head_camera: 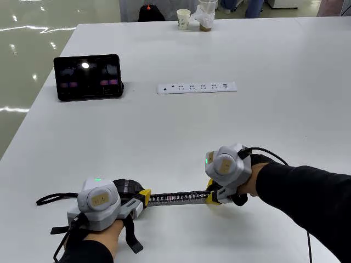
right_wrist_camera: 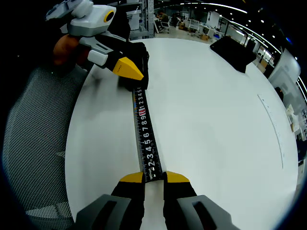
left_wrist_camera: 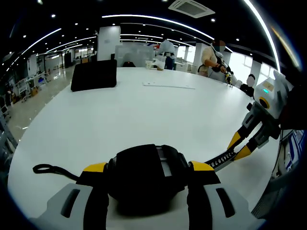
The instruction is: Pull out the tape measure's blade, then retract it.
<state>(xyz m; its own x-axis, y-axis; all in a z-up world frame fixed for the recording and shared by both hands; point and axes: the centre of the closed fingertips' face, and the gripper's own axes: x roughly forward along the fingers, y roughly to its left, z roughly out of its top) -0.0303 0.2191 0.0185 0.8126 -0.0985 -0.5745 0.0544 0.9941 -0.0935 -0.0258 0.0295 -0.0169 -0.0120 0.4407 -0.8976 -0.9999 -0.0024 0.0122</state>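
A black tape measure (left_wrist_camera: 146,175) sits on the white table, and my left gripper (left_wrist_camera: 148,167) is shut on its case from both sides; the case (head_camera: 127,189) lies near the table's front edge. Its black blade (right_wrist_camera: 145,141) with white numbers runs out flat over the table to my right gripper (right_wrist_camera: 154,177), which is shut on the blade's end. The blade (head_camera: 176,197) spans the short gap between the two grippers, with the right gripper (head_camera: 213,197) to the right of the case. A black wrist strap (left_wrist_camera: 48,169) trails from the case.
A dark tablet (head_camera: 88,76) stands at the back left. A white power strip (head_camera: 196,87) lies at mid-table. Paper cups (head_camera: 184,18) stand at the far edge. People stand beyond the table (left_wrist_camera: 144,110) in the left gripper view.
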